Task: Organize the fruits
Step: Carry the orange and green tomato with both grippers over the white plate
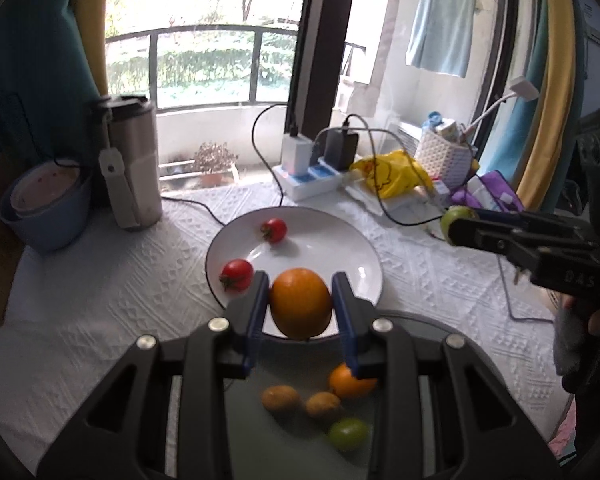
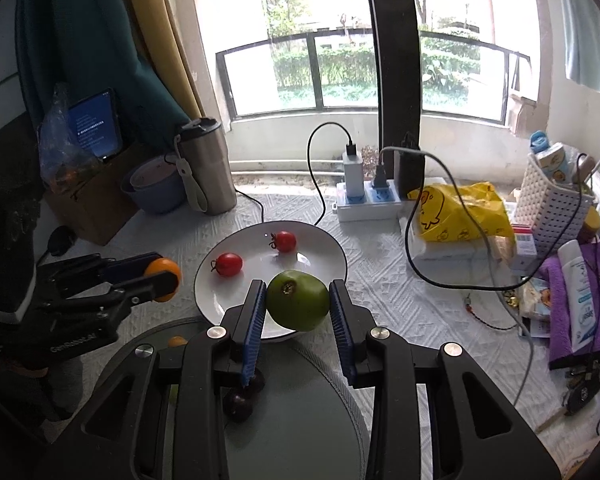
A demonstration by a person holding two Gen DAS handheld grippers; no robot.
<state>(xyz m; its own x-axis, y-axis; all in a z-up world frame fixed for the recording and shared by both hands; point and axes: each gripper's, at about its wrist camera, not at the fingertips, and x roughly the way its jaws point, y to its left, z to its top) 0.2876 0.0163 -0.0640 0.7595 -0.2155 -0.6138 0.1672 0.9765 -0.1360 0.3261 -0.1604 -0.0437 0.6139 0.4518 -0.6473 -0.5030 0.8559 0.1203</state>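
- Two tools are up over the table (image 1: 100, 280), each clamped on a piece of fruit.
- The left tool (image 1: 300, 304) grips an orange (image 1: 300, 303) between its blue pads, held above the near rim of the white plate (image 1: 340, 248).
- The right tool (image 2: 298, 306) grips a green fruit (image 2: 298, 300), its stem end turned up and to the left, also above the plate's near edge.
- Two small red tomatoes (image 2: 229, 264) lie on the plate, apart from each other, one nearer the far side (image 2: 284, 241).
- Just in front of the plate is a round grey tray (image 1: 300, 432); on it lie a second orange (image 1: 350, 382), two brown kiwis (image 1: 281, 398), and a green fruit (image 1: 348, 434).
- From the right tool's side, a dark plum (image 2: 240, 402) shows on that tray, partly hidden under the left finger.
- Behind the plate are a steel tumbler (image 2: 208, 168), stacked bowls (image 2: 156, 188), a power strip (image 2: 366, 200) with chargers, a yellow bag (image 2: 460, 212) and a white basket (image 2: 548, 200).
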